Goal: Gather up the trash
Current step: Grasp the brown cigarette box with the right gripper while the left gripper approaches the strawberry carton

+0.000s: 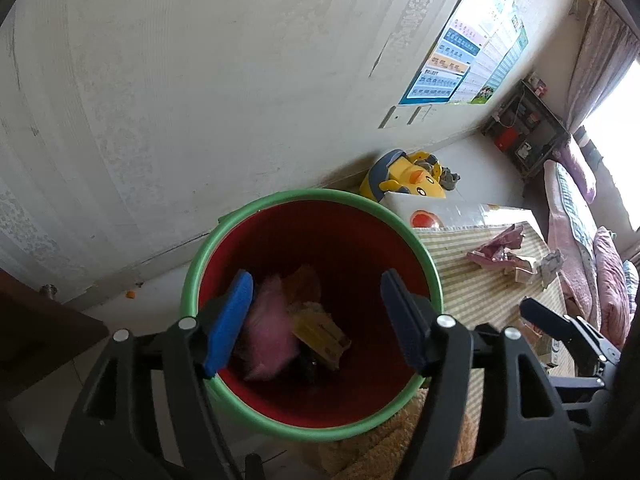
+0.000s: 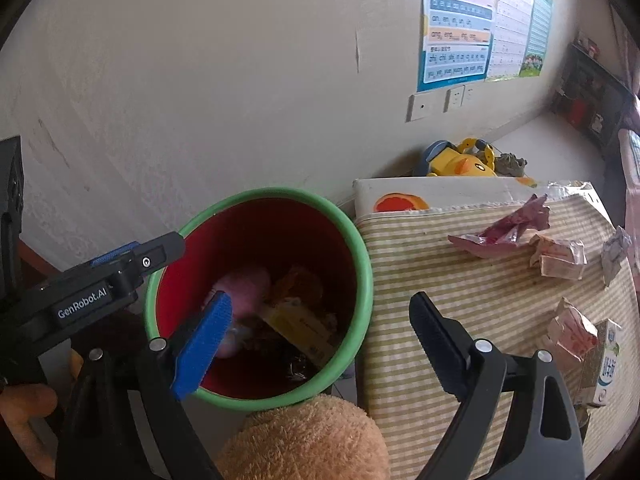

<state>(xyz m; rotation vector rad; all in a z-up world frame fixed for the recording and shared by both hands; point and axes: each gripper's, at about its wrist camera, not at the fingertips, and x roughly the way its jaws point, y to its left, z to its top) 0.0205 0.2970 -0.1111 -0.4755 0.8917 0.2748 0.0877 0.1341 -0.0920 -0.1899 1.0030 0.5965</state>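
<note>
A red bin with a green rim (image 1: pixel 224 236) (image 2: pixel 360 248) stands beside a table with a striped cloth (image 1: pixel 480 288) (image 2: pixel 460 280). Inside lie a pink wrapper (image 1: pixel 268 332) (image 2: pixel 244 284) and a yellow box (image 1: pixel 320 334) (image 2: pixel 300 328). My left gripper (image 1: pixel 316 320) is open and empty right over the bin's mouth; it also shows in the right wrist view (image 2: pixel 132 256). My right gripper (image 2: pixel 320 340) is open and empty over the bin's right rim; one of its fingers (image 1: pixel 548 320) shows in the left wrist view. Crumpled pink wrappers (image 2: pixel 504 228) (image 1: pixel 500 248), a crushed carton (image 2: pixel 560 260) and a milk carton (image 2: pixel 604 360) lie on the cloth.
A white wall is behind the bin, with posters (image 2: pixel 480 24) and sockets (image 2: pixel 420 106). A yellow duck toy (image 1: pixel 408 178) (image 2: pixel 460 164) sits on the floor behind a white box (image 2: pixel 420 194). A tan plush toy (image 2: pixel 308 440) is just below the bin. A bed (image 1: pixel 580 240) lies at the right.
</note>
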